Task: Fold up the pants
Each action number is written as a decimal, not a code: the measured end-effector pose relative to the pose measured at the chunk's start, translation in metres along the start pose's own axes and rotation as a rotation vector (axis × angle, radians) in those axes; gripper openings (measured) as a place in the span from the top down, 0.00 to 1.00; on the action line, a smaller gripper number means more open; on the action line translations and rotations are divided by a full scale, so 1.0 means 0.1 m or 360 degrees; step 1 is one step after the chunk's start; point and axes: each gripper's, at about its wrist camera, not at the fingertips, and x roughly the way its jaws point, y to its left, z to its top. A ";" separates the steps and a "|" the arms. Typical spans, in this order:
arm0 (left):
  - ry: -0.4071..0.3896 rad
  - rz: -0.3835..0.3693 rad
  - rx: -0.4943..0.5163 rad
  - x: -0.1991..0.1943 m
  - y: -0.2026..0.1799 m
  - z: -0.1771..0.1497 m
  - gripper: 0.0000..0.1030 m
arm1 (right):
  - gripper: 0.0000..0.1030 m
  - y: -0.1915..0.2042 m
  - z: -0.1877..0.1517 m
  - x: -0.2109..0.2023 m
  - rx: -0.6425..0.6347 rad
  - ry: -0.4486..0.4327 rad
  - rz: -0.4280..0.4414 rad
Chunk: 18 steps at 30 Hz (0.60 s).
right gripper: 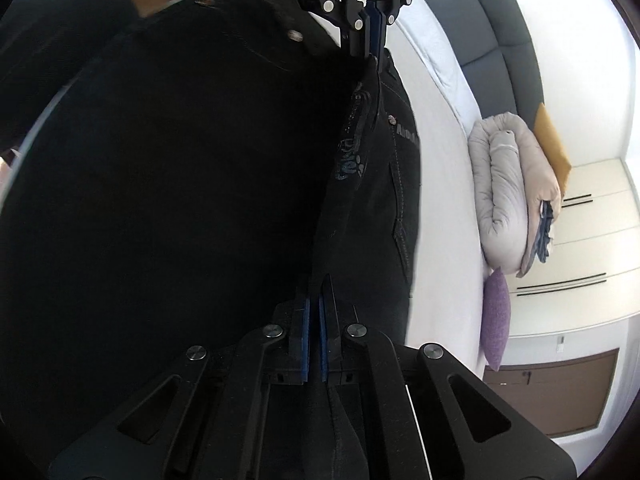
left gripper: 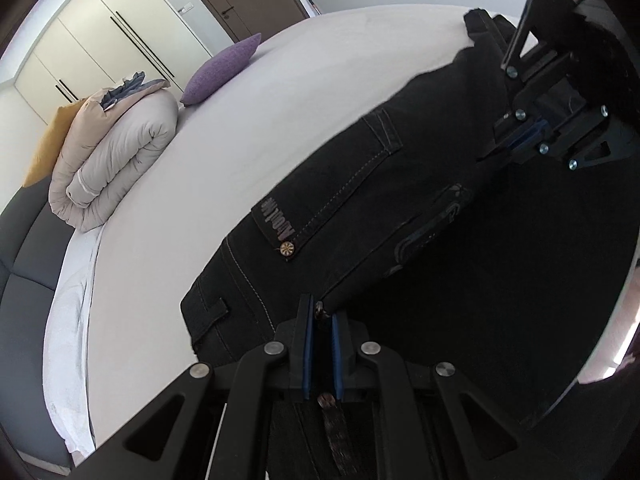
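Both the left hand-held gripper (left gripper: 320, 320) and the right hand-held gripper (right gripper: 316, 300) clamp the black pants (left gripper: 360, 184) over the bed (left gripper: 224, 128); a rolled duvet (left gripper: 116, 156) and a purple cushion (left gripper: 224, 68) lie well apart, near the far edge.

Partly legible lettering on pants (left gripper: 276, 216) pocket

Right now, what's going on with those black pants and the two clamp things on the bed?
A person is folding a pair of black pants on a white bed, using two hand-held grippers. The left gripper is clamped on the waistband end. The right gripper is clamped shut on the fabric further along. A rolled duvet and a purple pillow lie off to the side.
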 end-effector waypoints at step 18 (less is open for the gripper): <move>0.0040 -0.0048 0.0118 -0.26 -0.36 -0.56 0.92 | 0.98 0.94 0.63 -0.55 -0.0163 0.0072 0.0002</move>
